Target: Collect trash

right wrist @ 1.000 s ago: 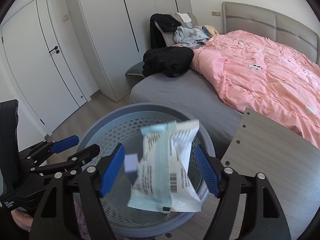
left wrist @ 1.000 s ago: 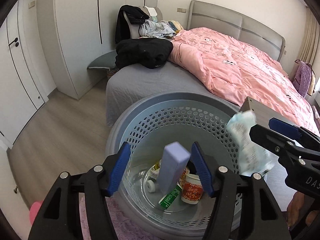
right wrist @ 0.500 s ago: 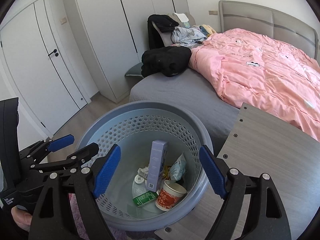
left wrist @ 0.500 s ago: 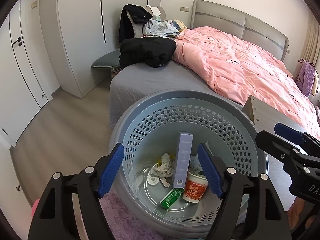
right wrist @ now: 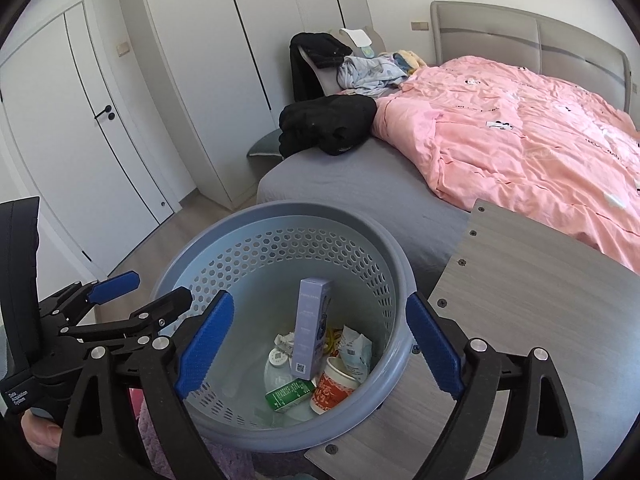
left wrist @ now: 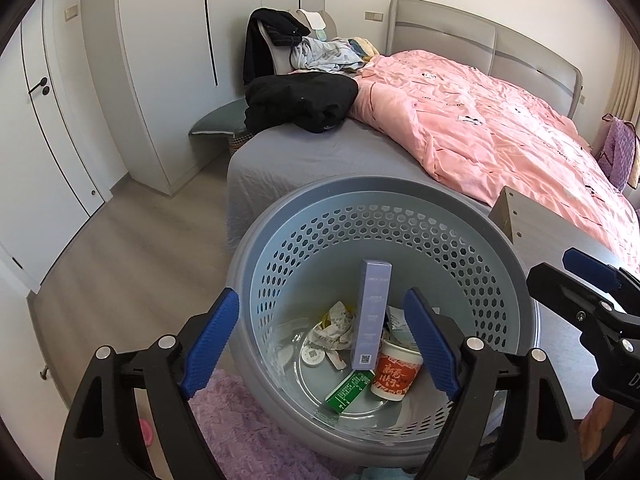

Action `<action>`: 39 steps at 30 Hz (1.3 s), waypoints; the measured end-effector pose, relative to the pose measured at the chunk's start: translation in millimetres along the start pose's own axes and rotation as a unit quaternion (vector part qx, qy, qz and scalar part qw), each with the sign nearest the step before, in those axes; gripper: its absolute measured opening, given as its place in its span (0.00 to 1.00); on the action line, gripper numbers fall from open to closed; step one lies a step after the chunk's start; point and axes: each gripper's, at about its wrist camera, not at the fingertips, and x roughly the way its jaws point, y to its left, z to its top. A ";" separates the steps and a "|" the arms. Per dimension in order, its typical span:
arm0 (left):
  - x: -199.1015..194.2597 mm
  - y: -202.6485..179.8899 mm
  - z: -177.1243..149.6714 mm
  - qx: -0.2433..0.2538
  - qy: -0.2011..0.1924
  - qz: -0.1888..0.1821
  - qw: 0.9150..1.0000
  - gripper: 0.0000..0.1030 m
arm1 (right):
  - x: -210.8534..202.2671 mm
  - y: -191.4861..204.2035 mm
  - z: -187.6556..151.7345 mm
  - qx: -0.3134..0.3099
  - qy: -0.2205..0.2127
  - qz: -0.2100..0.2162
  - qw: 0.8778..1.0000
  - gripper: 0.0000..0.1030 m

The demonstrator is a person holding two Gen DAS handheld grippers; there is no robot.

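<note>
Item 1: my left gripper (left wrist: 322, 344). It hangs over the near rim of the bin, pointing down into it. Its jaws have just been opening and now stand wide, with nothing pressed between the blue pads.

Item 2: my right gripper (right wrist: 316, 346). It sits beside the left one, also above the bin. Its jaws have just been opening too; they are spread wide and grip nothing.

Item 3: bin (left wrist: 516, 280), round, grey-blue, with a perforated wall. It stands on the floor between the foot of the bed (left wrist: 304, 160) and a grey wooden board (right wrist: 528, 280), whose edge is just beside the rim.

Item 4: trash, all lying inside the bin:
- 1 tall lilac box (left wrist: 372, 312), standing nearly upright near the middle.
- 1 red-and-white paper cup (left wrist: 394, 372), upright, touching the base of the box.
- 1 green carton (left wrist: 348, 390), flat on the bottom, beside the cup.
- 1 pale blue wrapper (right wrist: 356, 350), behind the cup.
- 1 crumpled paper (left wrist: 334, 326), left of the box.
- 1 small white round piece (left wrist: 313, 356), possibly a lid; I cannot make it out clearly.

Item 5: surroundings. Pink quilt (left wrist: 500, 132) and black garment (left wrist: 300, 100) on the bed; purple rug (left wrist: 240, 432) under my left gripper.
</note>
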 end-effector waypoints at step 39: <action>-3.0 -5.4 -3.5 0.007 0.006 0.018 1.000 0.80 | -6.1 -4.7 -1.2 0.004 -0.005 0.001 1.000 0.87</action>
